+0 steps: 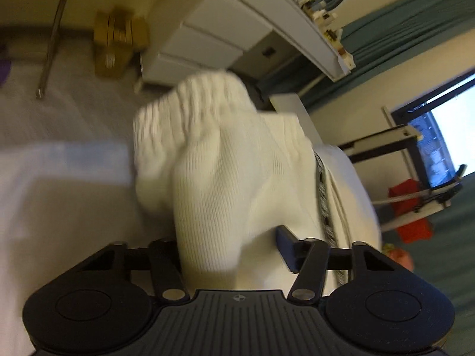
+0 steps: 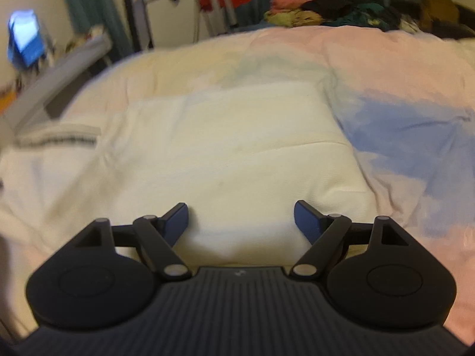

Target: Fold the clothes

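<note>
In the left wrist view a white ribbed knit garment (image 1: 219,160) hangs bunched between the fingers of my left gripper (image 1: 231,243), lifted above the bed. Its ribbed cuff points away from me. The right finger (image 1: 286,244) shows beside the cloth; the left finger is hidden behind it. In the right wrist view my right gripper (image 2: 241,218) is open and empty, just above a folded white garment (image 2: 231,142) lying flat on the bed. A white piece with a dark patterned trim (image 2: 59,138) lies at the left.
The bed is covered by a pale sheet (image 2: 386,68). A pile of mixed coloured clothes (image 2: 341,12) sits at its far end. A white desk with drawers (image 1: 213,35), a drying rack (image 2: 219,3) and windows stand around the bed.
</note>
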`<state>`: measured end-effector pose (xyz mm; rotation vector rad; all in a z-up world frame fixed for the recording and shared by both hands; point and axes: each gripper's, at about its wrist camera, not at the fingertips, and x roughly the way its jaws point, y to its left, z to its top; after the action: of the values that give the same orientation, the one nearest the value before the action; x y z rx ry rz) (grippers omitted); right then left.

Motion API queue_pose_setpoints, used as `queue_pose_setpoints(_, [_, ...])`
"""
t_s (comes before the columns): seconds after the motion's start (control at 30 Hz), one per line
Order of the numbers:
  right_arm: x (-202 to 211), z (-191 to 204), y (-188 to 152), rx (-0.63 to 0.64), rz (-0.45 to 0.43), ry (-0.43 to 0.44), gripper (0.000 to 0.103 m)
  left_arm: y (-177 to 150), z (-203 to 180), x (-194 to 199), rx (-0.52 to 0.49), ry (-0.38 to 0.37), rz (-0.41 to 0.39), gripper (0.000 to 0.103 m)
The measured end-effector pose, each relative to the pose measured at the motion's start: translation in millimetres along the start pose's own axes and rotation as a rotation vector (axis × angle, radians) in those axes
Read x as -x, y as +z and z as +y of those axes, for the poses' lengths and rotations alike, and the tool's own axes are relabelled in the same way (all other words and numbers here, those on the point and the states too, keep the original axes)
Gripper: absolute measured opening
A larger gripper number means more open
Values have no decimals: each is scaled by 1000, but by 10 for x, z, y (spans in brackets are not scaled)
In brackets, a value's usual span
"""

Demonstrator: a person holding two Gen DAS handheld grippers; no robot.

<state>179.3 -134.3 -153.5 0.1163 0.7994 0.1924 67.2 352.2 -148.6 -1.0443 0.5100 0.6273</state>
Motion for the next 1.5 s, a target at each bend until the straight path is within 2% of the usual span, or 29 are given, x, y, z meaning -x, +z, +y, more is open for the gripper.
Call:
queue_pose_setpoints(0.03, [-24,32,-22,26,-1,-6,85,6,-52,1,-35,19,-20,41])
queue_pose_setpoints(0.07, [-31,47,-35,31,-5,-11,85,13,-104,5,-69,38,-41,27])
queue_pose_setpoints(0.13, [-22,57,-44,29,-11,-16,85,24,-228,109,-155,51,-94,12])
queue_pose_setpoints(0.3, [76,-54,2,-54,-23,28,83,-221,-936,572,-475,39,-276,11])
queue_pose_setpoints(0.43, [228,-285,113,-191,-46,72,84,-551,-1597,953,-591,-48,-370,11])
queue_pose_setpoints(0.53, [344,-422,188,-238,-76,53,84,-900,-2120,1119,-643,-133,-426,11])
queue_pose_setpoints(0.73, [540,-687,266,-282,-166,-38,84,-2012,-2982,1291,-745,-300,-498,11])
queue_pose_setpoints(0.83, [598,-912,305,-358,-201,-68,84,-2693,-3209,1253,-860,-363,-528,11])
queue_pose_setpoints(0.9, [633,-1059,324,-405,-221,-76,84,-3211,-3258,1181,-985,-392,-516,12])
queue_pose_setpoints(0.97, [664,-1173,322,-435,-233,-75,84,-3699,-3225,965,-1121,-405,-474,18])
queue_pose_setpoints(1.07, [672,-1282,302,-475,-240,-42,84,-4259,-3084,555,-1306,-433,-268,28])
queue_pose_setpoints(1.13, [637,-1345,277,-511,-235,16,84,-4457,-2993,343,-1386,-425,-156,29])
queue_pose_setpoints(1.2, [576,-1403,236,-558,-214,93,84,-4471,-2969,302,-1397,-409,-138,41])
queue_pose_setpoints(1.27, [503,-1449,204,-616,-182,156,84,-4486,-2945,262,-1407,-393,-120,73])
queue_pose_setpoints(1.3, [459,-1473,188,-647,-164,189,84,-4488,-2932,243,-1414,-385,-110,79])
queue_pose_setpoints(1.33, [417,-1495,171,-678,-146,220,84,-4394,-2903,255,-1434,-385,-96,84])
queue_pose_setpoints(1.43, [312,-1516,88,-761,-95,292,85,-4112,-2813,291,-1496,-386,-52,85])
queue_pose_setpoints(1.5, [248,-1506,32,-797,-66,335,86,-3885,-2666,344,-1530,-381,-53,85])
